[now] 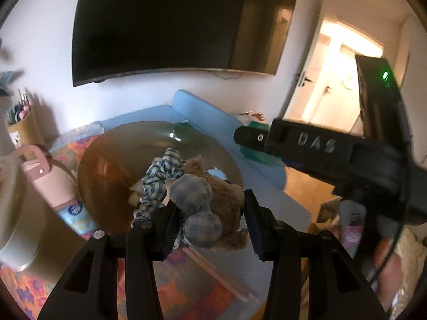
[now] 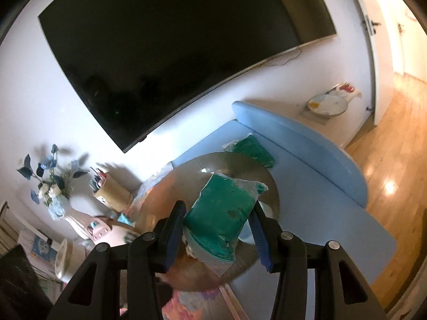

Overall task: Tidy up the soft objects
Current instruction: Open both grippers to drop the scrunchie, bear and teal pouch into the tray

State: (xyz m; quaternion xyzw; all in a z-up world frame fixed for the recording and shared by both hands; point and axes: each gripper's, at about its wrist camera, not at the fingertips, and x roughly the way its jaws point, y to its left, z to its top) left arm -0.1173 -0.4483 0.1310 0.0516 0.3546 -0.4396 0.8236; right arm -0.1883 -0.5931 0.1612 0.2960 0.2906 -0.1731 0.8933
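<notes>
**Over the bowl: both soft items held, neither yet placed**

Above the large brownish bowl [image 1: 112,160], a plush bear with checked blue fabric [image 1: 205,200] is clamped between the pads of the left gripper [image 1: 208,229]. A clear bag of green filling [image 2: 224,213] is pinched between the narrowly set pads of the right gripper [image 2: 217,236], also over the bowl. A checked cloth piece [image 1: 160,176] is seen just beyond the bear, apparently already in the bowl, though contact cannot be confirmed. A second green bag [image 2: 253,150] lies on the blue mat [image 2: 307,186] beside the bowl rim. Progress is judged partial: two items are in transit, and at least one remains uncollected.
</notes>
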